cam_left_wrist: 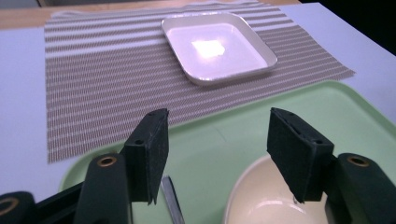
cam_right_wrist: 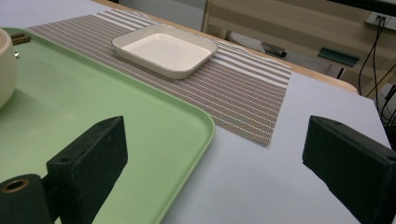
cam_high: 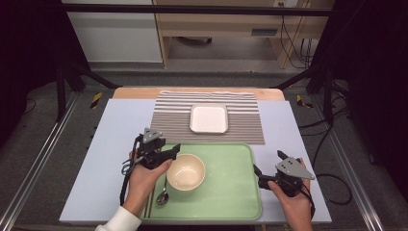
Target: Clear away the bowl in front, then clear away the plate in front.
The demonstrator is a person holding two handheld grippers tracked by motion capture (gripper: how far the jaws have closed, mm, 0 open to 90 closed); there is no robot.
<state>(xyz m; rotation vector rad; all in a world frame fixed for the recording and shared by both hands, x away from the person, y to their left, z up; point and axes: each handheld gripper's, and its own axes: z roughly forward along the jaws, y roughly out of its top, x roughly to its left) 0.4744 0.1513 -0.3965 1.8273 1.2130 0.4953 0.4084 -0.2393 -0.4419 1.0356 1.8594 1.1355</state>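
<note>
Green tray (cam_high: 231,192): lying at lower centre of the high view, carrying a cream bowl (cam_high: 185,171) in its left half; the bowl is showing nothing inside. A spoon (cam_high: 162,196) is resting on the tray just left of the bowl, its bowl end toward the bottom of the frame.

White square dish (cam_high: 209,118): sitting above the tray at centre frame, on a striped placemat (cam_high: 168,120), with nothing showing in it.

My left tool (cam_high: 174,150): I am holding it over the tray's upper left corner, jaws parted, gripping nothing; in the left gripper view the bowl's rim (cam_left_wrist: 243,186) is sitting just below the right-hand jaw.

My right tool (cam_high: 257,174): I am holding it at the tray's right edge, jaws spread wide and gripping nothing, one jaw over the tray and the other over the tabletop.

Tabletop (cam_high: 115,144): pale blue-grey sheet, a wooden edge showing at the top. Grey floor and a wooden desk are lying beyond, upper frame.
</note>
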